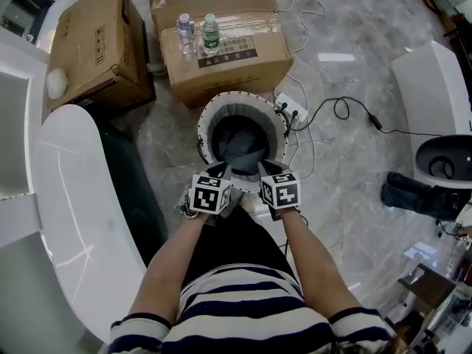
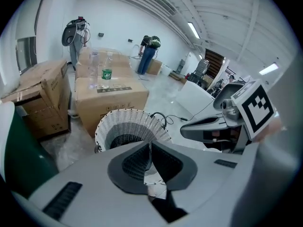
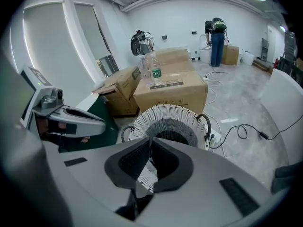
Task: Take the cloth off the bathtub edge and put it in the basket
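Note:
The white wicker basket (image 1: 203,124) stands on the floor in front of me, with a dark grey cloth (image 1: 243,144) lying inside it. Both grippers hover side by side over the basket's near rim. My left gripper (image 1: 223,170) is shut, its pads meeting with nothing between them (image 2: 150,144). My right gripper (image 1: 264,169) is shut and empty as well (image 3: 150,140). The white bathtub (image 1: 66,198) curves along the left, and its edge is bare. In the gripper views the basket (image 2: 118,122) (image 3: 161,115) lies just beyond the jaws.
Two cardboard boxes (image 1: 221,43) (image 1: 96,43) stand behind the basket, the nearer one with two water bottles (image 1: 186,32) on top. A power strip (image 1: 291,108) and cables lie right of the basket. A white fixture (image 1: 435,87) stands far right.

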The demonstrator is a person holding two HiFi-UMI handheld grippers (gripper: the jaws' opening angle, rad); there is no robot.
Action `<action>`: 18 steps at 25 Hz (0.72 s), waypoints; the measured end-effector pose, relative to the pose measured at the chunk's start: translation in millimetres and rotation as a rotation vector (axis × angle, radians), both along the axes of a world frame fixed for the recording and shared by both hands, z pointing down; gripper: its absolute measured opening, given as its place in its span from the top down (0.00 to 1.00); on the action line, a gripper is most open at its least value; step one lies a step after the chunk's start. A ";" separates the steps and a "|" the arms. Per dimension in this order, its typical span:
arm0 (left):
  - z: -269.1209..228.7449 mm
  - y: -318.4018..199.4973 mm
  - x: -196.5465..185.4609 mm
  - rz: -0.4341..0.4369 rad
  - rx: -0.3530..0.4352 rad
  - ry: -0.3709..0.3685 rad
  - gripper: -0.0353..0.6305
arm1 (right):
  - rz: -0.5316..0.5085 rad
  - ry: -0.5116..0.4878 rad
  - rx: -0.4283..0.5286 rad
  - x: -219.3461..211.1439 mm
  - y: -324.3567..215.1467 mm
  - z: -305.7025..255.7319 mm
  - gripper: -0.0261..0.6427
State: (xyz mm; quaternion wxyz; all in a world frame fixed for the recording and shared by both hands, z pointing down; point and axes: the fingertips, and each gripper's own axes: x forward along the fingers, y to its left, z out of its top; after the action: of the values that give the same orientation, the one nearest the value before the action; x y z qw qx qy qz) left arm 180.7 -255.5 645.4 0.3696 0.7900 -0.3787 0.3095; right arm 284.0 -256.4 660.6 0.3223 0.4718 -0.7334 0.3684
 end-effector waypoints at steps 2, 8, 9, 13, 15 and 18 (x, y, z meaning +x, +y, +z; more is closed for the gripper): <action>-4.3 0.9 -0.6 0.000 0.011 0.009 0.90 | 0.016 -0.005 0.014 -0.5 -0.6 -5.4 0.91; -18.9 7.2 -9.4 -0.004 0.029 0.008 0.91 | 0.055 -0.015 0.032 -2.7 4.3 -19.5 0.92; -21.8 8.1 -10.8 -0.010 0.030 0.012 0.91 | 0.060 -0.016 0.035 -3.0 5.2 -22.6 0.92; -35.3 12.7 -14.6 -0.040 0.035 0.039 0.91 | 0.064 -0.014 0.058 -5.6 10.0 -35.1 0.92; -42.1 15.4 -15.5 -0.047 0.039 0.051 0.91 | 0.065 -0.016 0.066 -6.9 13.2 -41.3 0.92; -49.4 18.5 -16.3 -0.045 0.047 0.061 0.91 | 0.071 -0.020 0.077 -8.2 17.5 -50.2 0.92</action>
State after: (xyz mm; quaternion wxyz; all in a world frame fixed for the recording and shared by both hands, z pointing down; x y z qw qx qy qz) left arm 164.4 -236.9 596.0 0.3693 0.7988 -0.3921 0.2678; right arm 275.8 -238.9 610.4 0.2835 0.5057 -0.7331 0.3556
